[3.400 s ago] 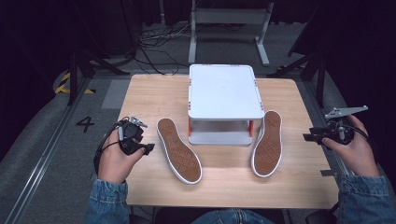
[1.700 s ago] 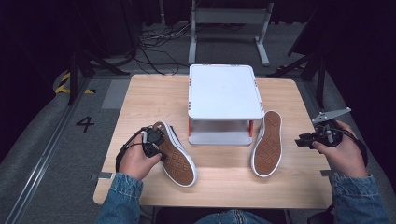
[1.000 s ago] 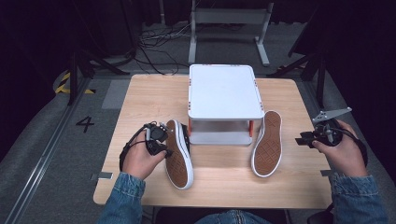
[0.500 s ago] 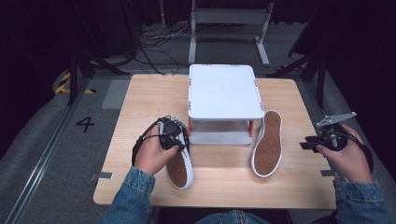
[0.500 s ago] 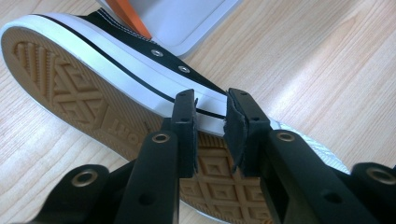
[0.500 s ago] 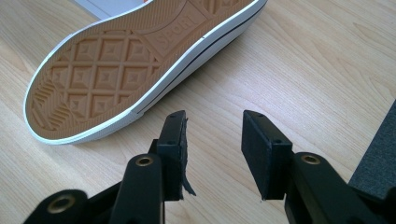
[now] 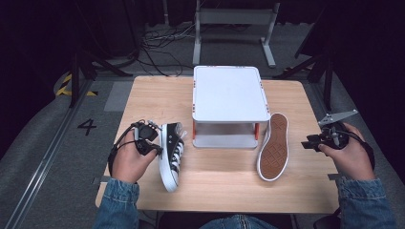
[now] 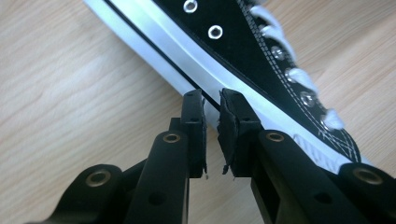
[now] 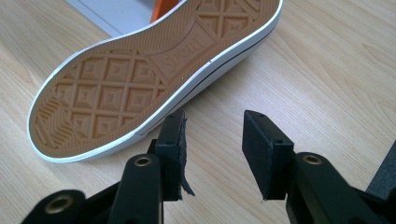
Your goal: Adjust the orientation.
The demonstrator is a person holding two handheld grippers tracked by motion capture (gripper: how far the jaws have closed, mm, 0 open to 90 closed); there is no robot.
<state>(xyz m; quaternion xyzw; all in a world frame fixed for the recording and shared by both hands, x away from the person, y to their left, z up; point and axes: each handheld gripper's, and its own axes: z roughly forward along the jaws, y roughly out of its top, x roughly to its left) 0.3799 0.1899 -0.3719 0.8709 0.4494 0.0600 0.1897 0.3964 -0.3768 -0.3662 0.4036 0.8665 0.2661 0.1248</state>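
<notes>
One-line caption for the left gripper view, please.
Left gripper with black jaws nearly shut, tips at the white rubber sole edge of a black canvas lace-up sneaker lying on the light wooden table.

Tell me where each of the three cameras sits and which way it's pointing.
High view: above the person's side, looking forward and down on the table; both forearms and grippers show.
Left gripper view: on the left gripper, looking along its near-shut jaws at the black sneaker.
Right gripper view: on the right gripper, open jaws facing the sole-up sneaker.
Shared: the high view also shows both sneakers.
</notes>
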